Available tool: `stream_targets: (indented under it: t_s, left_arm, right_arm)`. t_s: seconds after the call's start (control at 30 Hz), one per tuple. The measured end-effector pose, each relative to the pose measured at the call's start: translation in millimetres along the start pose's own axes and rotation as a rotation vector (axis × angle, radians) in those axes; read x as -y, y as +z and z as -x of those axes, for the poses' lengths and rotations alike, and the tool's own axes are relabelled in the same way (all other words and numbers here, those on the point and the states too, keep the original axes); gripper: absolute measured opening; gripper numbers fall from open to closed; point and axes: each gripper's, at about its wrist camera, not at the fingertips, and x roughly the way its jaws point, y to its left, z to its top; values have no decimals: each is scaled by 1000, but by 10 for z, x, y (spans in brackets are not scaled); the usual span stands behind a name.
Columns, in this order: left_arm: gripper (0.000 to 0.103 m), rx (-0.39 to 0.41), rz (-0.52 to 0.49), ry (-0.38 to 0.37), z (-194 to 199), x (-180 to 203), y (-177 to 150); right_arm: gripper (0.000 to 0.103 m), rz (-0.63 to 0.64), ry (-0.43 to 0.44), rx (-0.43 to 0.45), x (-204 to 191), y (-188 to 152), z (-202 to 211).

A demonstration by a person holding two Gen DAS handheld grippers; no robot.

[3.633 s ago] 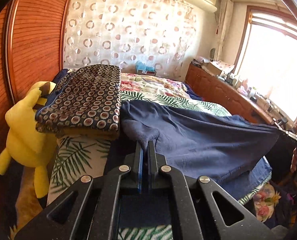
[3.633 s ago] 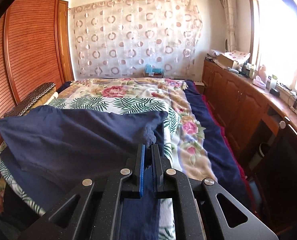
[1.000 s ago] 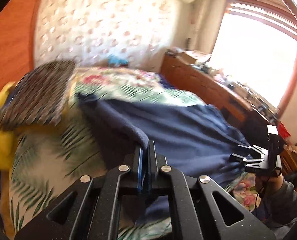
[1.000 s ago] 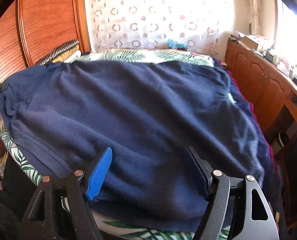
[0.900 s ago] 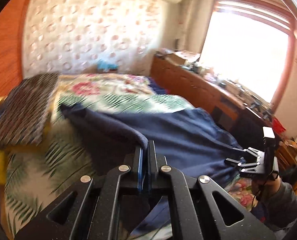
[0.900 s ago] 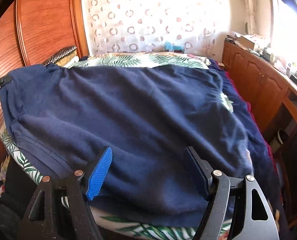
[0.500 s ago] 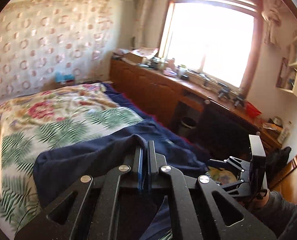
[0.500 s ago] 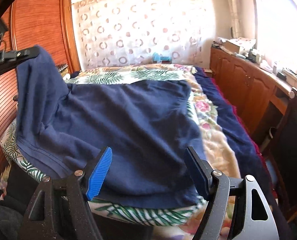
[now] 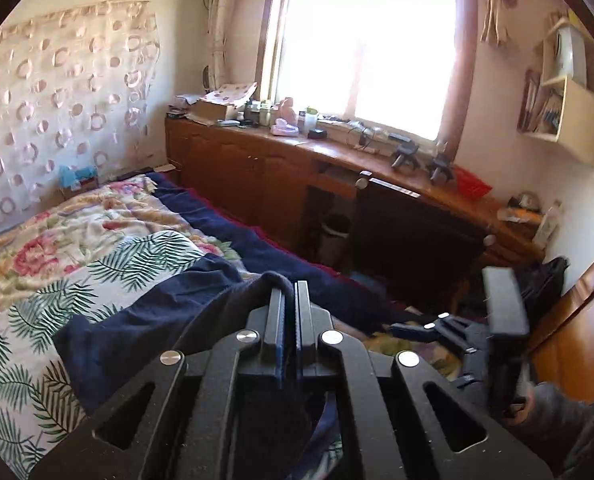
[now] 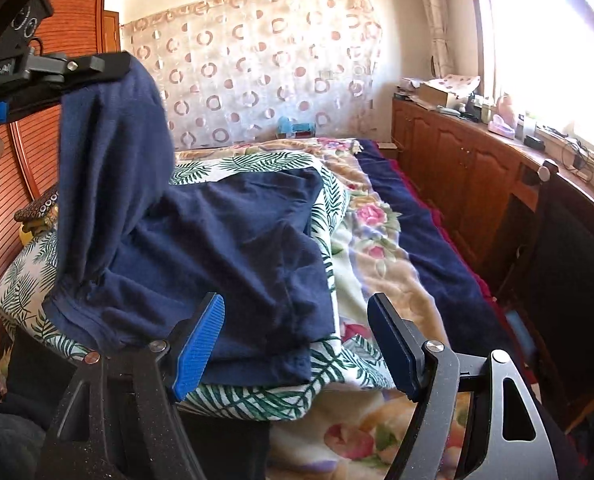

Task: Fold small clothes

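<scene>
A navy blue garment lies spread on the palm-leaf bedspread near the bed's front. My left gripper is shut on one corner of the garment and holds it lifted high. In the right wrist view that gripper shows at the upper left with the cloth hanging from it. My right gripper is open and empty, just above the garment's near edge. It also shows in the left wrist view at the lower right.
A long wooden cabinet with clutter on top runs along the right under the window. A wooden wardrobe stands at the left. A patterned pillow lies by it. A dotted curtain hangs behind the bed.
My right gripper let go of the garment and opened. My left gripper lifted its corner up and swung it toward the right, across the garment.
</scene>
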Motion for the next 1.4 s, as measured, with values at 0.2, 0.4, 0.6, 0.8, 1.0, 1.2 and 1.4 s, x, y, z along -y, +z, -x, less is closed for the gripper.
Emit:
stream_targets:
  t_s: [0.2, 0.4, 0.6, 0.8, 1.0, 1.2, 1.4]
  left_arm:
    - [15, -2, -22, 11, 23, -55, -158]
    - [53, -7, 22, 73, 146, -344, -335]
    - [69, -27, 91, 180, 331, -794, -746]
    - [69, -75, 159, 287, 517, -1120, -1159]
    - [69, -57, 219, 329, 714, -1335, -1440]
    - [69, -47, 263, 370, 818, -1526, -1617]
    - [69, -48, 292, 397, 905, -1653, -1720]
  right_arm:
    - [77, -5, -18, -17, 53, -30, 16]
    - [77, -16, -14, -18, 28, 31, 4]
    - [77, 22, 7, -21, -67, 113, -128]
    - [77, 65, 53, -31, -301, 241, -291]
    - [77, 137, 114, -46, -666, 444, -511]
    - [77, 243, 192, -71, -1090, 658, -809]
    - [77, 343, 260, -159, -1389, 800, -1274]
